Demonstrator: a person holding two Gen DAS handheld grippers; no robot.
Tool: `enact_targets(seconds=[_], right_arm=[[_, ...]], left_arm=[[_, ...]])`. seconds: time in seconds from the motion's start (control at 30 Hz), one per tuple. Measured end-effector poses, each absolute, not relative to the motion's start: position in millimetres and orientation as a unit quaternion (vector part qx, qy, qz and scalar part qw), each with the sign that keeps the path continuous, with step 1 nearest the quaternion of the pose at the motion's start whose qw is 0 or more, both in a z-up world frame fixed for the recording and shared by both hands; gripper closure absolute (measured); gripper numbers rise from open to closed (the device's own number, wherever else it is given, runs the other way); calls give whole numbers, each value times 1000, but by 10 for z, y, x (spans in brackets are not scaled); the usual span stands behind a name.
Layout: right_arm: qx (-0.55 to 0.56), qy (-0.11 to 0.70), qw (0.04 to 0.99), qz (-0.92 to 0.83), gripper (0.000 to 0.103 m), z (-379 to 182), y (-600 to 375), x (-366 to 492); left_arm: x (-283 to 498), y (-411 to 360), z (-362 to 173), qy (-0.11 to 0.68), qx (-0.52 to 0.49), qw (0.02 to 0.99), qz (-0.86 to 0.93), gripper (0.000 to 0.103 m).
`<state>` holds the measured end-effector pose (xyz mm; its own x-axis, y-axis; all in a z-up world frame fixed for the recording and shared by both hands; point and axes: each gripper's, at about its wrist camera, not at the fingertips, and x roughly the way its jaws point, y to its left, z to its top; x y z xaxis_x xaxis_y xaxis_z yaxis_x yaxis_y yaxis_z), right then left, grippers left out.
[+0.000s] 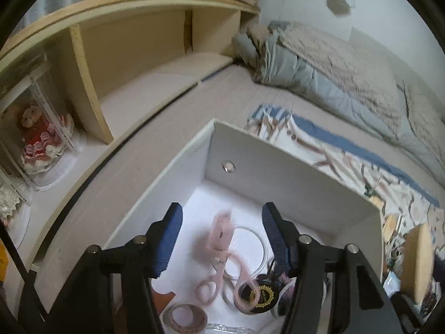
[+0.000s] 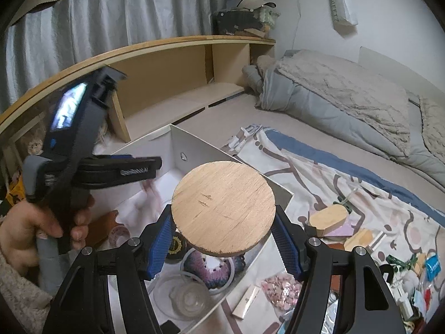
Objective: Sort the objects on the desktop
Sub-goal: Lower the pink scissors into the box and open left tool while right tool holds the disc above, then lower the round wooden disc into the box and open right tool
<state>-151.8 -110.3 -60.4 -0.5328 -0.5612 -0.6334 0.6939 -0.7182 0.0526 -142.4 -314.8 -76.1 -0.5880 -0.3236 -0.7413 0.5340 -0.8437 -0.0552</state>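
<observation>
A round wooden disc [image 2: 223, 208] is gripped in the right claw [image 2: 224, 239]; the left claw [image 1: 222, 239] is held open above pink scissors [image 1: 222, 258].

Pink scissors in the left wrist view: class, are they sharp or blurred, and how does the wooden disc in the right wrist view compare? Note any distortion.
Left wrist view: the pink scissors are smeared by motion blur, while the left gripper is crisp. Right wrist view: the wooden disc is sharp, grain visible. Both views: fisheye bends the shelf into an arc.
</observation>
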Motion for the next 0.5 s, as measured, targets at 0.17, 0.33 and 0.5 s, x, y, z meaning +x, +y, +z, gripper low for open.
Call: enact_targets(seconds=[0.17,0.33,0.5], right_arm=[[330,105,367,-863,35,-679,-1188,-1596],[339,108,368,-859,35,-760,-1252,-1649],[345,116,365,-857,35,-839,-1335,-1699]], left_arm=[[-1253,-3140,-551,150,344,241,-895,43],[-1099,-3114,-450,161,325,231,-903,43],[-1023,-3046,-425,163,321,217,-907,42]])
